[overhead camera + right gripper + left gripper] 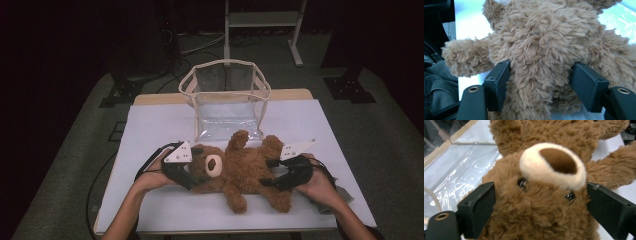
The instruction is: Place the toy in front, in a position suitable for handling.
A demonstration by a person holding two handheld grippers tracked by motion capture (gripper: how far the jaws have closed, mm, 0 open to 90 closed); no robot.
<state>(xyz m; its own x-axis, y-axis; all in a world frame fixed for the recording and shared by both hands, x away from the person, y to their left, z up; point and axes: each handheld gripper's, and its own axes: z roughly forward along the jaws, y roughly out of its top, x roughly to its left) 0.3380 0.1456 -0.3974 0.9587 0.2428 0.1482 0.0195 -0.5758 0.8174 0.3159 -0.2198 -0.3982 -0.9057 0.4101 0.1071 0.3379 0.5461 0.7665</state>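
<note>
I've got a brown teddy bear (239, 170) lying on its back on the white worktop (150, 130), head toward my left, legs toward my right. Just behind it, nearer the far edge, stands a clear plastic bag (225, 95) w/ cream trim, mouth open upward; one of the bear's arms reaches up to the bag's base.

Left gripper (186, 172) is at the bear's head. In the left gripper view its fingers (477, 207) sit on either side of the face, level w/ the eyes, fur right against both. They look spread wide around the head, not squeezing it.

Right gripper (272, 172) is at the bear's lower body. In the right gripper view the fingers (499, 82) flank the furry trunk near the legs, fur brushing both inner faces, no visible dent in the plush. I read them as spread too, w/ the bear between them.

The bear rests on the worktop under its own weight. My hands hold both grippers low, close to the surface.
</note>
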